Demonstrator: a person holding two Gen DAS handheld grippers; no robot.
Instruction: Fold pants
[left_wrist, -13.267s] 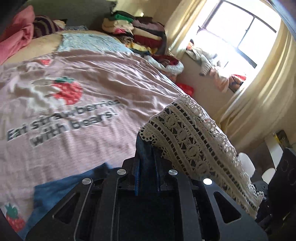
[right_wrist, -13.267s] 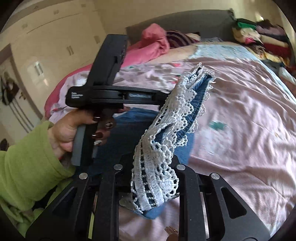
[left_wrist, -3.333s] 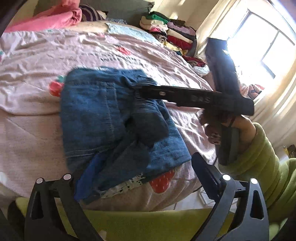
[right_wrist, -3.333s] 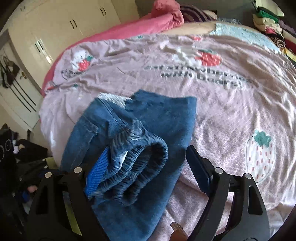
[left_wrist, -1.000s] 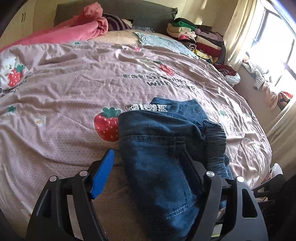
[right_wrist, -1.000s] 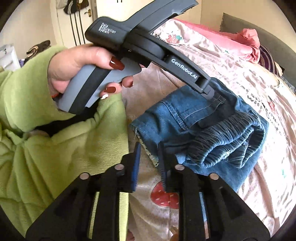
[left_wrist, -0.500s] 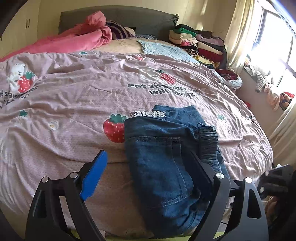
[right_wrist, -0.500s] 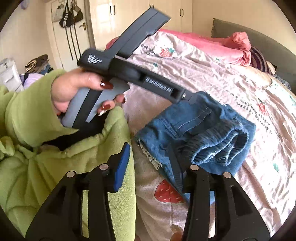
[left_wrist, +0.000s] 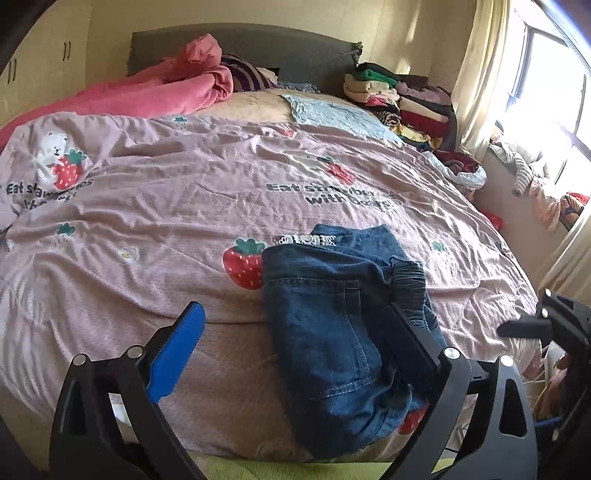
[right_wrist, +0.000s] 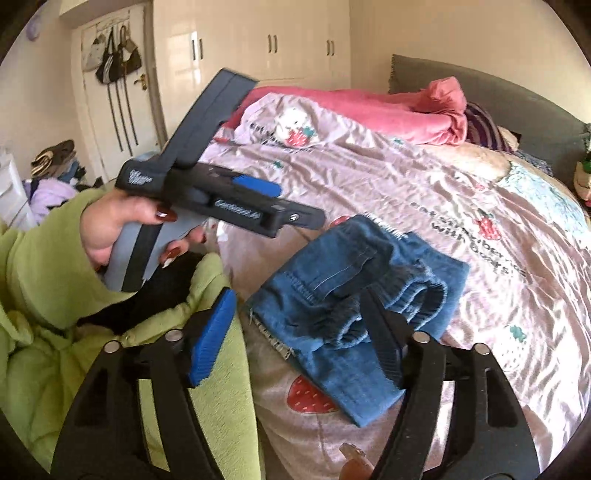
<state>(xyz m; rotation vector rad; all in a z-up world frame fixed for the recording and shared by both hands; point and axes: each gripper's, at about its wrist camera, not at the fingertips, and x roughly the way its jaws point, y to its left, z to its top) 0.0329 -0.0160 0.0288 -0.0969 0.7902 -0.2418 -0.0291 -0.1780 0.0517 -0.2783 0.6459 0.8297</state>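
Note:
The blue denim pants lie folded in a compact bundle near the front edge of the bed, elastic waistband on the right and a strip of white lace showing at the far end. My left gripper hovers above and in front of them, its jaws opening wide with no cloth pinched. In the right wrist view the pants lie just beyond my right gripper, whose jaws are opening with nothing held. A hand in a green sleeve holds the left gripper above the pants' left side.
A pink strawberry-print duvet covers the bed. A pink blanket lies at the headboard and stacked folded clothes sit back right. Window and curtain stand at the right. Wardrobe doors and hanging bags are on the left.
Both grippers have lifted up and back from the pants. The right gripper's jaws went from nearly shut to wide apart, and the left jaws spread further. The pants stayed folded on the bed.

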